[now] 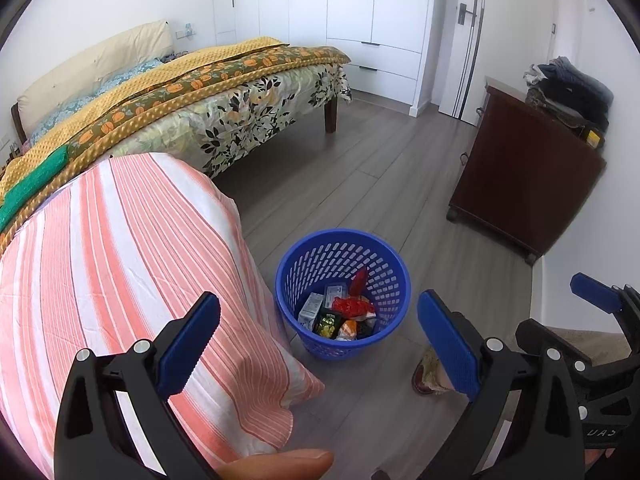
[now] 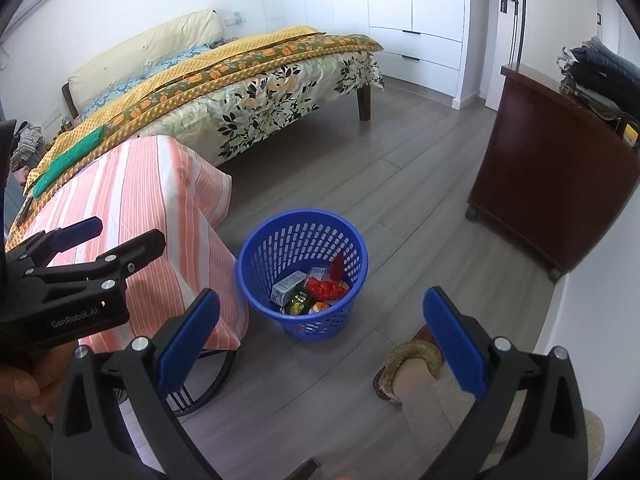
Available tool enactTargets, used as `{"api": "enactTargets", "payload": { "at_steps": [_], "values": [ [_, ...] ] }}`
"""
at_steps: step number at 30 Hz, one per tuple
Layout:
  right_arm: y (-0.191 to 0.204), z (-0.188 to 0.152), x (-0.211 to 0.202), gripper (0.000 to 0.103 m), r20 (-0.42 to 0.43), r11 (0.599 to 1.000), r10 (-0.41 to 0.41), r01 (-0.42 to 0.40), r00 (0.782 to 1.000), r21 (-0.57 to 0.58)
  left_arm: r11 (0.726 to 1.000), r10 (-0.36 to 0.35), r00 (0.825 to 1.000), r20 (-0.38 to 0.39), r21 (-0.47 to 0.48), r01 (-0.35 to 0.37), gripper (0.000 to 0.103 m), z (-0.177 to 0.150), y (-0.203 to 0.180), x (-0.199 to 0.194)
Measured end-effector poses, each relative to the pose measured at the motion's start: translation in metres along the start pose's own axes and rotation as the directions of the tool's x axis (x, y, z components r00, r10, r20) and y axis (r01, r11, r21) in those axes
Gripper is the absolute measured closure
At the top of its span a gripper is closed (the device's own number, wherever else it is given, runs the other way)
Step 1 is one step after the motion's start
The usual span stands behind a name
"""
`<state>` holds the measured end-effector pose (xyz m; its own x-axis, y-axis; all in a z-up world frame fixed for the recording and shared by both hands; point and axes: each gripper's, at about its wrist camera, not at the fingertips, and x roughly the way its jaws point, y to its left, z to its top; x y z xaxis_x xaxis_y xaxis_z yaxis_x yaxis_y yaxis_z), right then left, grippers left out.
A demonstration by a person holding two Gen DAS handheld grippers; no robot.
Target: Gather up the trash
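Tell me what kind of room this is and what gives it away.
Most likely a bedroom in a home. A made bed with a floral cover stands by white wardrobe doors, and folded clothes sit on a dark wooden dresser.

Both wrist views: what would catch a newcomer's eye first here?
The blue basket on the grey floor, centre frame, already holding packets and a red wrapper. To its left stands a table under an orange-striped cloth, and behind it a bed with a floral yellow cover. Both grippers, left and right, hang open and empty above the basket.
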<state>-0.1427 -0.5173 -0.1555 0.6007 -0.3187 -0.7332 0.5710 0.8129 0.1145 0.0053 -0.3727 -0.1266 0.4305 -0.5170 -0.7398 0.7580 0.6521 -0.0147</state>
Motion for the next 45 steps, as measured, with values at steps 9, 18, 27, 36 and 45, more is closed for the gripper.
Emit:
{"api": "enactTargets", "payload": {
  "at_steps": [9,18,27,36,45],
  "values": [
    [0.0014,0.0002,0.0017,0.005,-0.005,1.0,0.005,-0.005,1.0,-0.005,1.0,0.003,1.0,-0.007,0.001,-0.003,0.005,-0.0015,-0.0018,0.0026],
    [0.0024,0.0012,0.0022,0.005,-0.005,1.0,0.008,-0.008,1.0,-0.008,1.0,0.004,1.0,-0.009,0.003,-0.004,0.005,-0.0029,-0.0018,0.0037],
    [0.0033,0.0015,0.0021,0.005,-0.005,1.0,0.011,-0.011,1.0,-0.007,1.0,0.004,1.0,-0.008,0.003,-0.004,0.005,-0.0025,-0.0025,0.0035],
    [0.0028,0.0041,0.0039,0.005,-0.01,1.0,0.016,-0.016,1.0,-0.012,1.0,0.007,1.0,-0.009,0.008,-0.007,0.005,-0.0054,-0.0006,0.0053],
    [0.003,0.0033,0.0042,0.005,-0.009,1.0,0.013,-0.013,1.0,-0.013,1.0,0.008,1.0,-0.01,0.011,-0.008,0.005,-0.0047,-0.0017,0.0059]
  ]
}}
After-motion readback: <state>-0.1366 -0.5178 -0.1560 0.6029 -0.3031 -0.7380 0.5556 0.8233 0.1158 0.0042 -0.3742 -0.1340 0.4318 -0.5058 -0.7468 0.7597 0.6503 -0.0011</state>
